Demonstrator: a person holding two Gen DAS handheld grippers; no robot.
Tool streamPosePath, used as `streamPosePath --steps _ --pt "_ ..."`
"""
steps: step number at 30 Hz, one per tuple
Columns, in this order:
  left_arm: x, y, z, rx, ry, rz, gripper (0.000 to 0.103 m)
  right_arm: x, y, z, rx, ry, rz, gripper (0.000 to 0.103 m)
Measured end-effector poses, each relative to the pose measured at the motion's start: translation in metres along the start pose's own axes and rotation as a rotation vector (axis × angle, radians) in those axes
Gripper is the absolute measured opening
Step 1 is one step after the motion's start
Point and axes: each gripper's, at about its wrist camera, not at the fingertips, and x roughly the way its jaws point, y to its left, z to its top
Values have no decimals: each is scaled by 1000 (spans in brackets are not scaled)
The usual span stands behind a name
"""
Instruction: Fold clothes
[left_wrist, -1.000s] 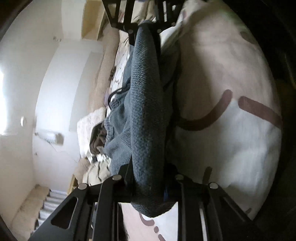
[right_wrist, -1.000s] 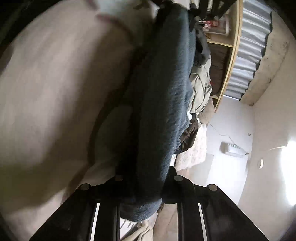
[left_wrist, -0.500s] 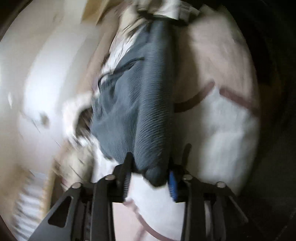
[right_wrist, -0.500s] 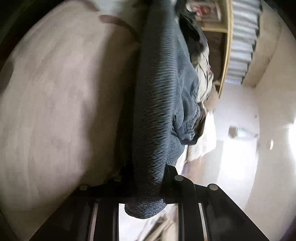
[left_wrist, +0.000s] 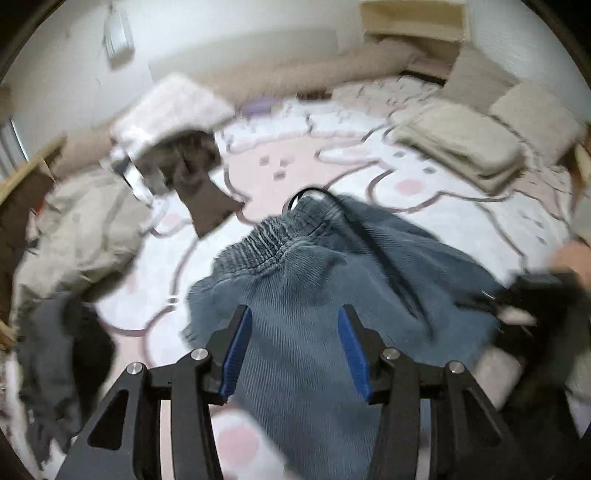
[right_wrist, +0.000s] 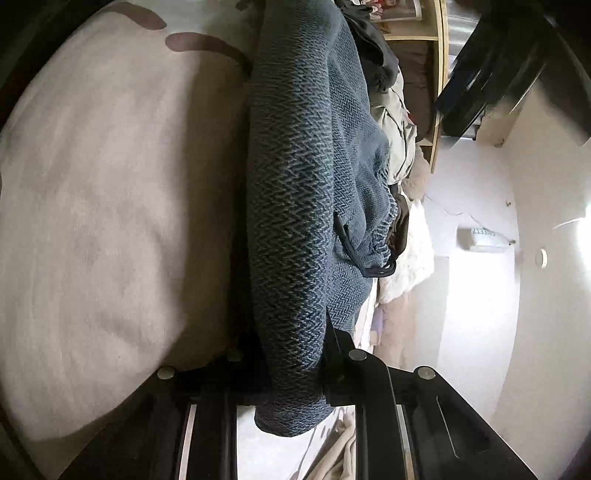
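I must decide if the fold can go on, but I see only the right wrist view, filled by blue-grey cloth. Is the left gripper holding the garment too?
Observer: No. The left gripper is open; the blue-grey garment lies under it on the patterned blanket.
Operator: Is my right gripper visible there?
Observer: Yes, the right gripper shows, blurred, at the garment's right edge.
Operator: Any finished pieces nearby?
Observer: A folded beige stack lies beyond the garment, to the right.

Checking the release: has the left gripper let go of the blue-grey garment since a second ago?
Yes. The left gripper is open above the blue-grey garment on the patterned sheet; the right gripper remains clamped on it.
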Motion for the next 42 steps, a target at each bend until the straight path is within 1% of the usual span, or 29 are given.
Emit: streamPosePath --steps 3,4,5,7,8,9,10,11,13,15,16,17,18,19,20,22,23,24,28,30,31,34,37,39,40,41,42 --pt "64 18 4 1 124 66 48 0 1 -2 14 -10 -4 19" --pt "77 24 2 -6 147 62 50 0 2 -3 22 -14 -4 20" --pt "78 30 0 -33 143 36 50 0 2 -3 26 -18 -7 20" --pt "59 36 -6 -86 88 4 50 0 3 -3 28 -22 -15 20" --pt "46 37 -7 -88 54 7 50 0 3 -3 31 -24 -17 20" --pt "30 35 -11 -70 14 22 50 1 3 -4 35 -28 -18 20" --pt "11 29 -16 -24 -34 51 50 1 3 -4 37 -31 -16 20" --pt "-7 20 -24 47 -81 93 51 0 2 -4 38 -34 -14 20" --pt "-39 -5 -46 232 -155 189 62 0 0 -4 42 -37 -2 20" --pt "-63 -33 -74 421 -200 257 66 1 -4 -4 52 -41 15 21" --pt "-72 -48 -91 511 -203 254 67 1 -5 -3 59 -41 25 21" --pt "-80 -63 -110 603 -198 234 68 2 -7 -3 65 -41 34 21" --pt "-85 -76 -127 682 -195 227 73 3 -9 -3 72 -42 44 21" --pt "-86 -87 -141 746 -195 237 78 4 -9 -2 72 -40 49 21" --pt "-85 -97 -155 808 -196 255 78 4 -10 -2 70 -37 54 21" --pt "-74 -114 -177 913 -198 328 78 2 -12 -1 87 -31 77 21" --pt "-65 -122 -186 958 -195 368 78 2 -14 -2 109 -29 98 21" --pt "-55 -127 -193 989 -189 403 78 2 -21 -3 153 -24 138 21" --pt "-21 -137 -195 1052 -194 526 78 16 -71 -3 380 7 322 21" --pt "-6 -137 -186 1055 -197 573 78 20 -90 -6 459 16 382 21" --pt "-1 -135 -182 1049 -190 583 78 21 -95 -7 482 18 400 21" --pt "8 -129 -174 1046 -184 606 78 24 -105 -7 527 24 436 21" --pt "13 -122 -169 1046 -179 635 78 30 -119 -10 605 30 477 21" --pt "15 -113 -168 1044 -166 664 77 22 -112 -15 632 28 479 21" --pt "15 -107 -167 1043 -159 680 69 17 -107 -16 630 24 467 21" --pt "15 -104 -169 1043 -153 691 66 12 -102 -17 616 19 445 21" --pt "14 -102 -171 1049 -149 694 59 8 -97 -17 603 14 423 21"
